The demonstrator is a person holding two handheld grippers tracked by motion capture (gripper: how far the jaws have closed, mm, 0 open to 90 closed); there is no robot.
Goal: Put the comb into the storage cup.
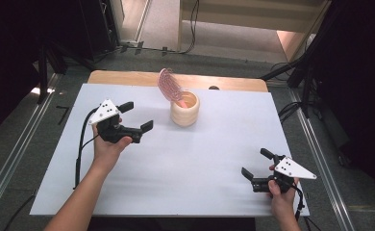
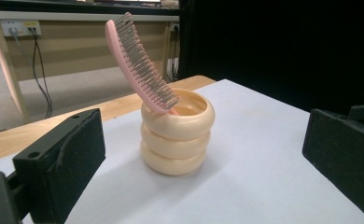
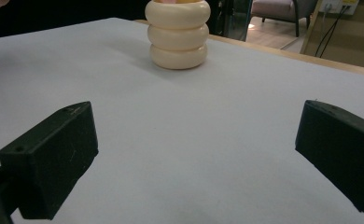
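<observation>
A cream cup (image 1: pixel 184 109) of three stacked rings stands toward the far middle of a white table (image 1: pixel 185 163), with a pink brush (image 1: pixel 168 85) planted handle-down inside it and leaning left over the rim, its head well above the cup. In the left gripper view the brush (image 2: pixel 140 65) shows grey bristles facing right, its handle resting against the cup's (image 2: pixel 176 135) inner wall. A person's left hand (image 1: pixel 108 147) holds the left gripper (image 1: pixel 136 115) raised just left of the cup, jaws spread wide and aimed at it, nothing between them. The right hand (image 1: pixel 281 192) keeps the right gripper (image 1: pixel 255 163) low near the table's near right corner, well apart from the cup, its jaws likewise spread and empty. From that gripper's own view the cup (image 3: pixel 178 35) sits far ahead on bare tabletop. A strip of wooden board (image 1: pixel 128 77) edges the table's far side.
</observation>
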